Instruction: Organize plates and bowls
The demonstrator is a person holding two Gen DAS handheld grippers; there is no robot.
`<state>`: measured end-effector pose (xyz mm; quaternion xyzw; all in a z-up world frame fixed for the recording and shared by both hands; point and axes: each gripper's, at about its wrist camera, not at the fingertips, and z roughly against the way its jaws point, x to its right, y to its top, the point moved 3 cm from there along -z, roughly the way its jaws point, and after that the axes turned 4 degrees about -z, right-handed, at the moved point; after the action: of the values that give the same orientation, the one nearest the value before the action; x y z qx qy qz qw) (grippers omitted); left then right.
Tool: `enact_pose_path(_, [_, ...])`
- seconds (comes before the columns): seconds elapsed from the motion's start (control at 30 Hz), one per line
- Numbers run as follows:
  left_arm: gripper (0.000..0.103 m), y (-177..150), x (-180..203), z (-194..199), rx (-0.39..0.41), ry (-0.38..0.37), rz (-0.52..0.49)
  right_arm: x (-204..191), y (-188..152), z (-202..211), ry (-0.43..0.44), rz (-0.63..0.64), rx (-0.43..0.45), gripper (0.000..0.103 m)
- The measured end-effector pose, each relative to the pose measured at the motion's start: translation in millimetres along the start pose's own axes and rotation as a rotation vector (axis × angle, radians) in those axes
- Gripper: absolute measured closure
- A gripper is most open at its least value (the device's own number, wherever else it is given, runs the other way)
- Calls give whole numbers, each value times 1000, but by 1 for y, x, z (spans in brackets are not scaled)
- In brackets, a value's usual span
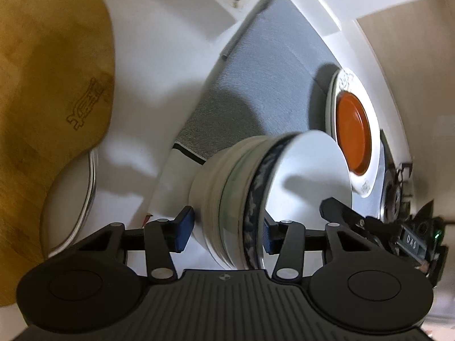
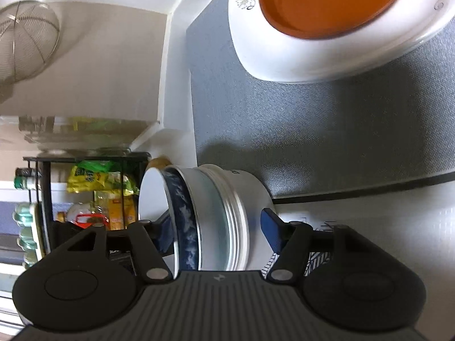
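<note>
A stack of nested bowls (image 1: 241, 199), white below with a blue-patterned one on top, lies between the fingers of both grippers. My left gripper (image 1: 224, 231) spans the stack, its blue pads (image 1: 182, 231) at either side. My right gripper (image 2: 217, 230) spans the same stack (image 2: 216, 218) from the opposite side. It shows in the left wrist view (image 1: 369, 224) at the right. An orange plate (image 2: 330, 0) rests in a white decorated plate (image 2: 298, 56) on the grey mat (image 2: 327, 130); both plates also show in the left wrist view (image 1: 352, 130).
A wooden cutting board (image 1: 42, 113) and a glass lid (image 1: 71, 204) are at the left. White cabinet walls (image 1: 170, 56) surround the mat. A black rack (image 2: 85, 199) with packets and bottles and a wire strainer (image 2: 25, 37) are at the left of the right wrist view.
</note>
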<state>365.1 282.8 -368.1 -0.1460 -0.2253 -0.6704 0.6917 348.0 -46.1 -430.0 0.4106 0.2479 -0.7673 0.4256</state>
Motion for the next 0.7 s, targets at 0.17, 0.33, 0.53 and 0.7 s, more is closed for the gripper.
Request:
enact_pose_path(0.17, [61, -6, 25, 8, 25, 99, -129, -12, 1, 10, -46, 79, 20, 53])
enact_pose_path(0.33, [61, -11, 41, 9, 32, 156, -184, -10, -2, 17, -78, 76, 35, 58])
enact_pose_path(0.53, [60, -14, 64, 10, 55, 213, -257, -8, -3, 24, -84, 77, 55, 60])
enact_pose_path(0.7, [60, -11, 73, 9, 50, 205, -268, -9, 0, 33, -82, 77, 80, 61])
